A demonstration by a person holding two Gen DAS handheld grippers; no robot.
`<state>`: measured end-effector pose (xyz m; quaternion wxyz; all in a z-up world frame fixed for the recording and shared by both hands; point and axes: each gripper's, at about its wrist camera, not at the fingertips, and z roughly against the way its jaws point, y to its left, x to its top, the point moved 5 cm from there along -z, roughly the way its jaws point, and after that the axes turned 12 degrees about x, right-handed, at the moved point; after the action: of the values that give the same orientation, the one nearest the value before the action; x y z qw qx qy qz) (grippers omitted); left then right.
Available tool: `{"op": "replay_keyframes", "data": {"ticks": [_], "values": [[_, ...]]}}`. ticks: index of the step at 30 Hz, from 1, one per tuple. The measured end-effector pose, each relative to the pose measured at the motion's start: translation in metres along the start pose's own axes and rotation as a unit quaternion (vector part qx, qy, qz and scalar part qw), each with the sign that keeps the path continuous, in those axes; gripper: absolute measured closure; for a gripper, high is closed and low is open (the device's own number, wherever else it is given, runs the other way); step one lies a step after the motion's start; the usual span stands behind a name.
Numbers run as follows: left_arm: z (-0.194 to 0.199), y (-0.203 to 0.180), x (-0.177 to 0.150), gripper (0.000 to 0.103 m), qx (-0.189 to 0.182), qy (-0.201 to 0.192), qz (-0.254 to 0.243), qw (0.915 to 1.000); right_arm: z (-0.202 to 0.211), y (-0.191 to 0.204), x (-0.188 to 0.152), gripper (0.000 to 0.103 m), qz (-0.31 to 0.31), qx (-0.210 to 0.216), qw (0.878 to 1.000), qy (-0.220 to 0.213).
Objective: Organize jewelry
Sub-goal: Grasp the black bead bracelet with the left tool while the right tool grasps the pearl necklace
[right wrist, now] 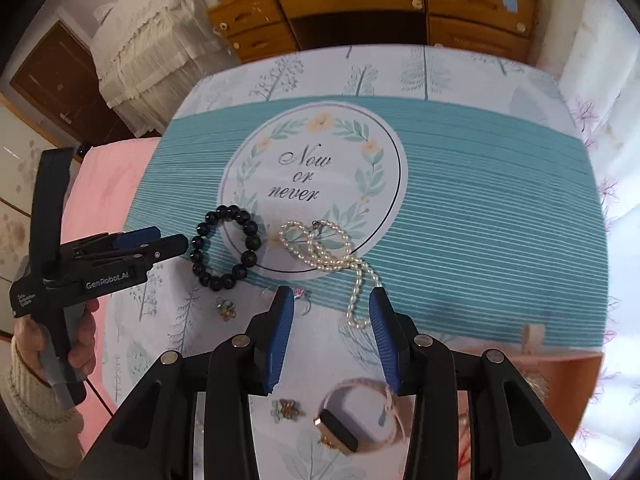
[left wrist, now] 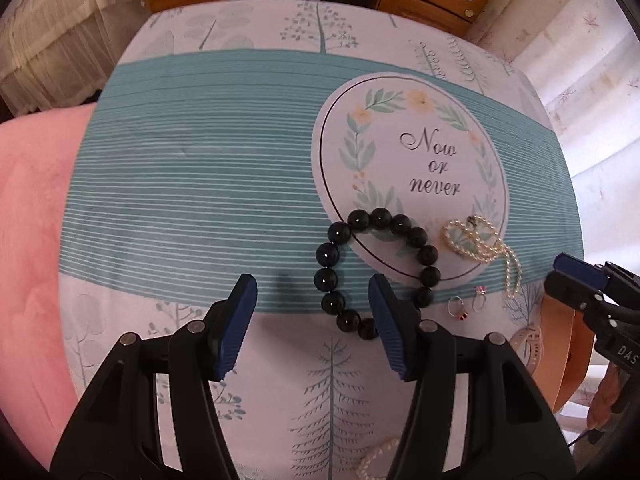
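Observation:
A black bead bracelet [left wrist: 376, 268] lies on the patterned tablecloth [left wrist: 200, 184]; it also shows in the right wrist view [right wrist: 224, 248]. A pearl necklace [left wrist: 480, 244] lies right of it, also in the right wrist view [right wrist: 332, 260]. Two small rings [left wrist: 466, 306] lie near the bracelet. My left gripper [left wrist: 312, 320] is open just before the bracelet, its right finger over the beads. My right gripper [right wrist: 332, 332] is open and empty above the necklace's tail. A watch [right wrist: 340, 424] and a flower earring [right wrist: 285, 409] lie below it.
A tan box [left wrist: 560, 344] stands at the table's right edge. A second pearl piece [left wrist: 376, 460] lies near the front. An earring [right wrist: 226, 308] lies left of my right gripper. A wooden dresser [right wrist: 360, 8] stands behind the table; pink bedding [left wrist: 32, 240] lies to the left.

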<state>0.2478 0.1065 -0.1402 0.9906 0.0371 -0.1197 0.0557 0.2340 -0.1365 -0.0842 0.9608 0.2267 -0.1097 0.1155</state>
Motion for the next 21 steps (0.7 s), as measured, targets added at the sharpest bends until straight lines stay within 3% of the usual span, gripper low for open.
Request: {"op": "replay_keyframes", "data": {"ticks": [8, 16, 21], "values": [[-0.023, -0.011, 0.005, 0.048, 0.018, 0.018, -0.008, 0.9996, -0.046, -0.026, 0.021, 0.063, -0.023, -0.015, 0.999, 0.043], [-0.028, -0.024, 0.008, 0.048, 0.029, 0.017, -0.02, 0.9992, -0.069, -0.024, 0.028, 0.062, 0.012, 0.006, 0.997, 0.077], [-0.029, -0.026, 0.009, 0.048, 0.026, 0.018, -0.024, 0.9992, -0.073, -0.012, 0.027, 0.047, 0.08, 0.015, 0.992, 0.096]]}}
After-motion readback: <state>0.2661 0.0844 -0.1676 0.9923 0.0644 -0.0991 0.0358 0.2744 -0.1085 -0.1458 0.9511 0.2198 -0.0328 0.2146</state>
